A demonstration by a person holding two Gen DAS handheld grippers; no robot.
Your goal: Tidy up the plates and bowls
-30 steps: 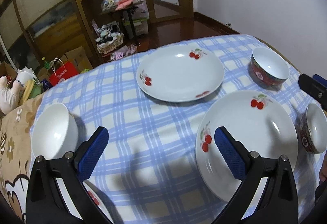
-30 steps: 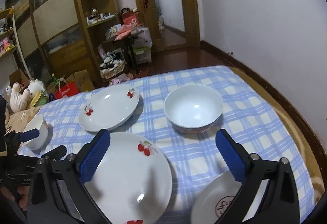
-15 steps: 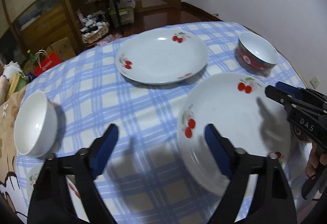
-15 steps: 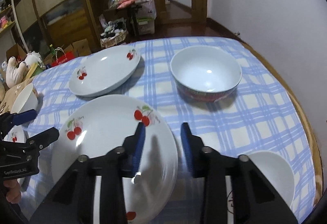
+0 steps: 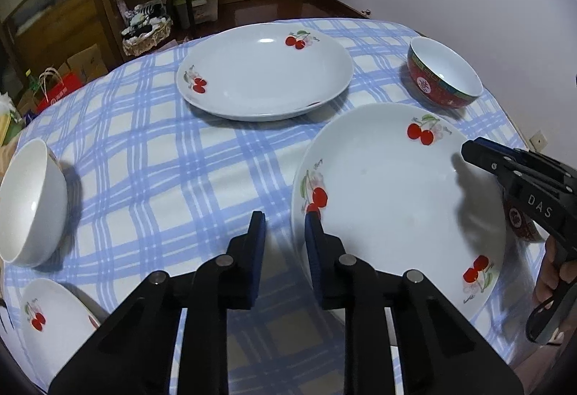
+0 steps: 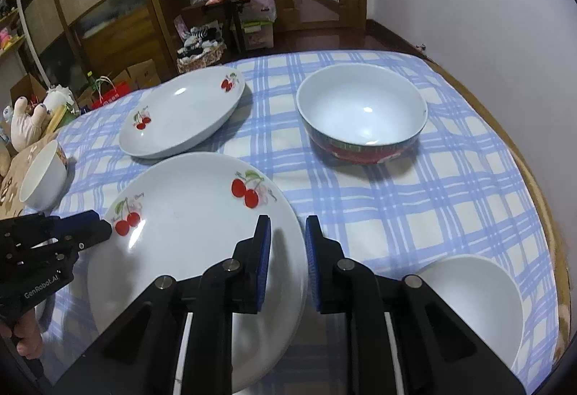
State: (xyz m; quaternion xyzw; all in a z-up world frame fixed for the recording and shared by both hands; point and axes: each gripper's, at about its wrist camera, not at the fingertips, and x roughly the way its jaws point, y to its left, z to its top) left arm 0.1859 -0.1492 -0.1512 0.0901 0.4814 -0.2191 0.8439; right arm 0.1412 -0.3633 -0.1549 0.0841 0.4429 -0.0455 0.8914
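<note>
A large white cherry plate [image 5: 389,185] [image 6: 187,225] lies nearest on the blue checked tablecloth. My left gripper [image 5: 283,225] straddles its left rim, one finger inside the plate and one over the cloth. Its jaws are closing on that rim. My right gripper [image 6: 286,229] straddles the opposite rim the same way, its jaws also closing with the rim between them. Each gripper shows in the other's view: the left gripper [image 6: 97,225] and the right gripper [image 5: 468,149]. A second cherry plate [image 5: 263,70] [image 6: 180,113] sits farther back.
A red-sided bowl [image 5: 445,75] [image 6: 364,106] stands at the back right. A white bowl [image 5: 29,200] [image 6: 43,178] is at the left, and another bowl [image 6: 468,294] at the near right. A small cherry plate [image 5: 54,315] lies near left. The table's wooden edge [image 6: 541,200] curves along the right.
Both grippers sank toward the near plate and tipped downward. Their jaws went from wide open to a narrow gap around the plate's opposite rims.
</note>
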